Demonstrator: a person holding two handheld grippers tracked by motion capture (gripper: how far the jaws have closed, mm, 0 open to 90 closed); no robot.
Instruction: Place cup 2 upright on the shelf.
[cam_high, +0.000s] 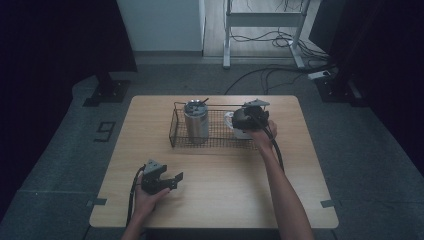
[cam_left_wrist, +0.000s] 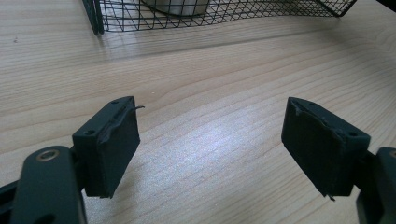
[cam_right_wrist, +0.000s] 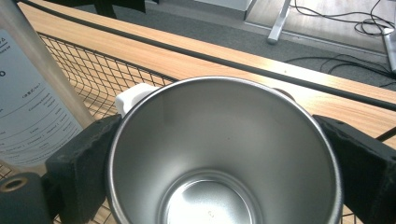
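A black wire basket (cam_high: 173, 131) sits at the back middle of the wooden table (cam_high: 225, 195). Inside it, at the left, stands a tall steel tumbler (cam_high: 196, 121) with a dark straw. At the basket's right end is a white mug (cam_high: 242, 133) with a steel lining. My right gripper (cam_high: 246, 119) is over it. In the right gripper view the mug (cam_right_wrist: 224, 140) sits between the jaws of the right gripper (cam_right_wrist: 224, 158), and both pads press its rim. My left gripper (cam_high: 175, 181) rests low at the front left, open, with bare wood between its jaws (cam_left_wrist: 212, 140).
The tumbler (cam_right_wrist: 28, 93) stands close beside the held mug, with basket mesh (cam_right_wrist: 93, 70) behind. The basket's front wall (cam_left_wrist: 224, 14) lies well ahead of the left gripper. Beyond the table are a desk frame (cam_high: 260, 30) and floor cables (cam_high: 270, 75).
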